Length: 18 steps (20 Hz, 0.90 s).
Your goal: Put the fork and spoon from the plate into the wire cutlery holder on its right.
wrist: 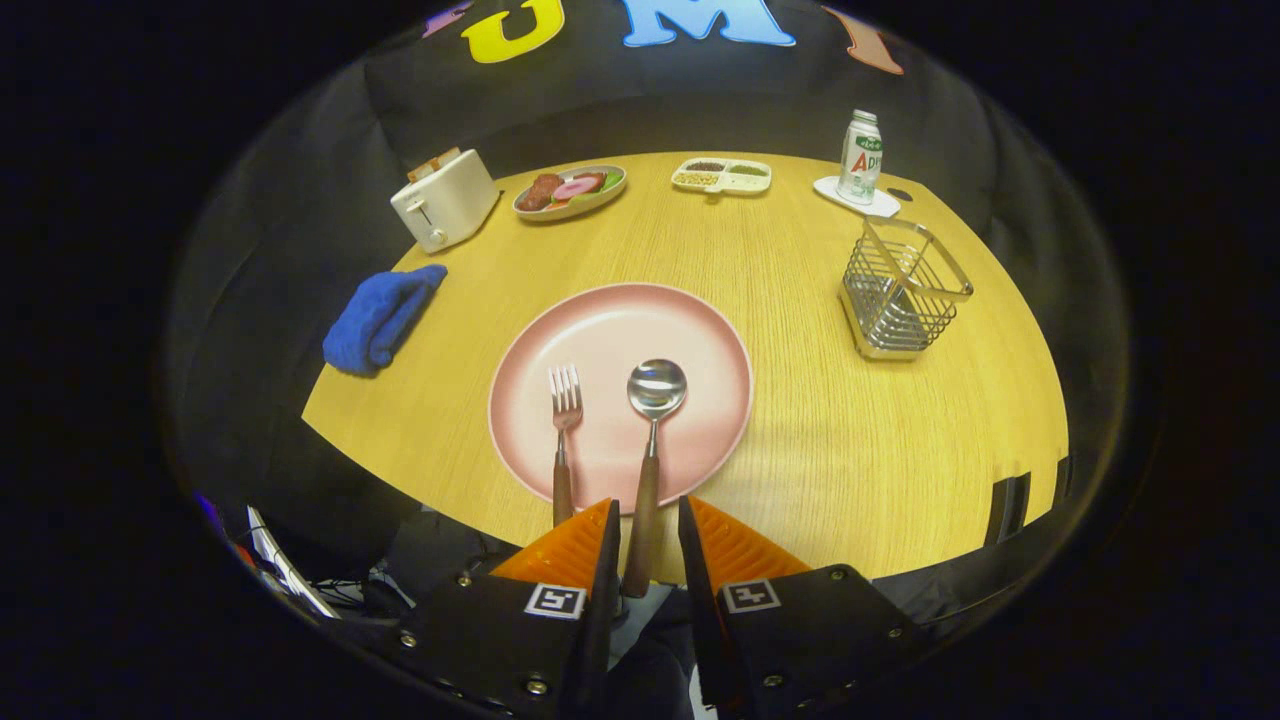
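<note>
A round wooden table (800,300) with a pale, fine grain is seen ahead of the gripper (648,525), lit evenly from above so that its top glows warm yellow. Beyond its far edge the booth's wall of black cloth (300,180) is hung, and the space around the table is left in deep shadow. Below the near edge, beside the gripper, loose cables (340,592) are made out dimly on the floor.
</note>
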Tool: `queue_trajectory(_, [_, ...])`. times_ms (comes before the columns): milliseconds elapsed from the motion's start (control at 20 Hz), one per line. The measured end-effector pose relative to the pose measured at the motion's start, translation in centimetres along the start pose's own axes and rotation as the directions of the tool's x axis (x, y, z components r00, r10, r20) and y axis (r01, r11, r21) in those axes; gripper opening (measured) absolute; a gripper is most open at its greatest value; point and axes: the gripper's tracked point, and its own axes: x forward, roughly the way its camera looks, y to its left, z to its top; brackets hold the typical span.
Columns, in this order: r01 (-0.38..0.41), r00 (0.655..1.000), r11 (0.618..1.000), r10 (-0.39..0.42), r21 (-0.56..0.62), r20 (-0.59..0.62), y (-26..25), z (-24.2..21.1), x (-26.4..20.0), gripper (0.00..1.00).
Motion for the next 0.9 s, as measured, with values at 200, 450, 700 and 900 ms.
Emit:
queue_trajectory(200, [0.005, 0.999, 1.0, -0.006, -0.018, -0.049, -0.2, -1.4, 0.9, 0.35])
queue_trajectory(450, [-0.005, 0.997, 1.0, 0.005, 0.002, -0.071, -0.4, -1.7, 1.1, 0.14])
queue_trajectory(700, [-0.021, 0.997, 0.999, 0.024, 0.037, -0.078, -0.3, -2.0, 1.7, 0.04])
queue_trajectory(900, [-0.044, 0.996, 0.994, 0.051, 0.098, -0.072, -0.2, -1.8, 1.3, 0.04])
